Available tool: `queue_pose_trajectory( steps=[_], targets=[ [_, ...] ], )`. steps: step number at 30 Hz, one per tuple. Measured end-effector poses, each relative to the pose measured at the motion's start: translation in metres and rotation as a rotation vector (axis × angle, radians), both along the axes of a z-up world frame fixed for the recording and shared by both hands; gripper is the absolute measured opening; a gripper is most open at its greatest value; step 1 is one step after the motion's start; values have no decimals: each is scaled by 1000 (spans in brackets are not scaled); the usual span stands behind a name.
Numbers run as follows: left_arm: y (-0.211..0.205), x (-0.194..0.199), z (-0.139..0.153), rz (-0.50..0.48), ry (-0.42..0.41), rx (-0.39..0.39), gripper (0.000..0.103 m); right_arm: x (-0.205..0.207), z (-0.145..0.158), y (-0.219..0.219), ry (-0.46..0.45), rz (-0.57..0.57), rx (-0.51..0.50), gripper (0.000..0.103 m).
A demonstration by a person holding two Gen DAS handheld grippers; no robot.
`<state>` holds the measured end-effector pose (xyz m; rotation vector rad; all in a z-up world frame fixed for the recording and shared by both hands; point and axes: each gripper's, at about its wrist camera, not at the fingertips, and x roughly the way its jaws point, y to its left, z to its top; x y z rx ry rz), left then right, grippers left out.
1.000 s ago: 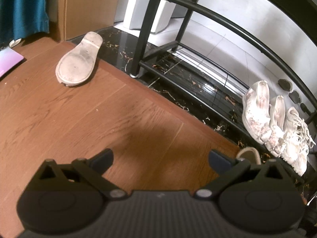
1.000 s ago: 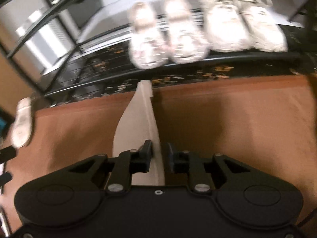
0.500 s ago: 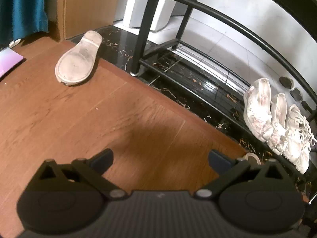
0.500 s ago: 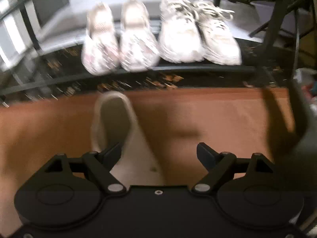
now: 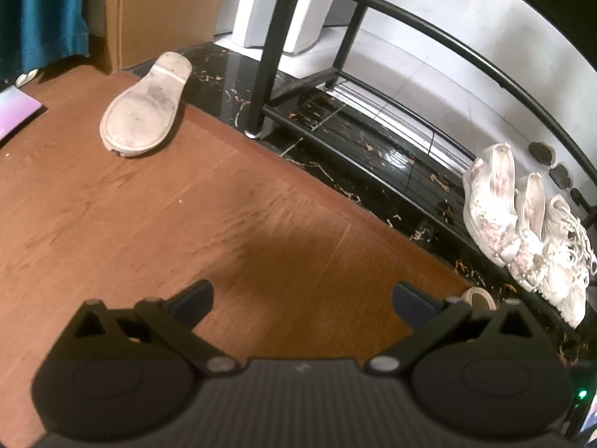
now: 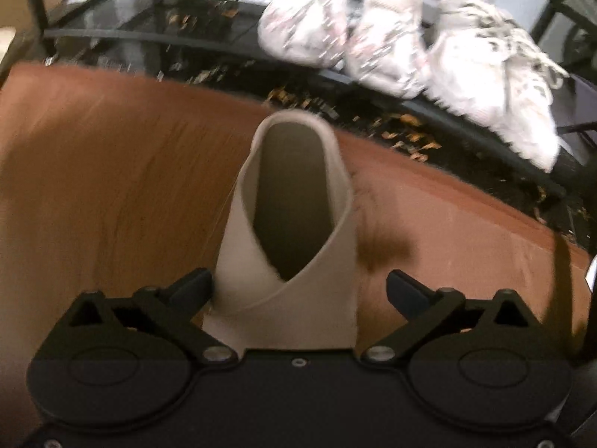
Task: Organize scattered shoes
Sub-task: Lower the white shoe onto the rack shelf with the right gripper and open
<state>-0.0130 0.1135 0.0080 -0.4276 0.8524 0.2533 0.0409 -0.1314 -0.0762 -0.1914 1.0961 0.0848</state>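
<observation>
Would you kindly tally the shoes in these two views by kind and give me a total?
Floral slip-ons on the rack: 2
White lace-up sneakers on the rack: 2
Beige slippers on the floor, one sole-up, one upright between the right tongs: 2
Total: 6

Wood floor [image 5: 156, 224] open; rack's left shelf [image 5: 373, 142] free, shoes [image 5: 522, 231] crowd right end.

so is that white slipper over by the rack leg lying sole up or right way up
Sole up. In the left wrist view the white slipper lies flipped on the wooden floor, its scuffed flat sole and heel facing the camera.
</observation>
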Motion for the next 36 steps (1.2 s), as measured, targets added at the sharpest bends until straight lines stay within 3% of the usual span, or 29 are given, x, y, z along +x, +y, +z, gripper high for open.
queue_pose_trajectory(
  steps=[5,7,13,18,20,27,30,36],
  targets=[
    [5,2,-5,38,-11,1,102,-3,14,8,21,22,76,78],
    [12,2,-7,99,-15,9,102,-8,26,14,-6,46,123,78],
    [29,0,-14,254,-9,14,102,-23,67,49,-216,164,216,78],
    [32,5,-19,256,-11,2,102,33,74,74,-296,107,232,78],
    [33,6,-22,248,-20,-12,102,73,74,87,-342,55,237,78],
    [34,17,-36,229,-14,-41,102,173,57,110,-491,-113,221,78],
    [27,25,-41,185,-8,-24,102,199,42,113,-512,-136,190,78],
    [18,37,-48,119,3,-1,102,241,14,112,-463,-192,144,78]
  ],
)
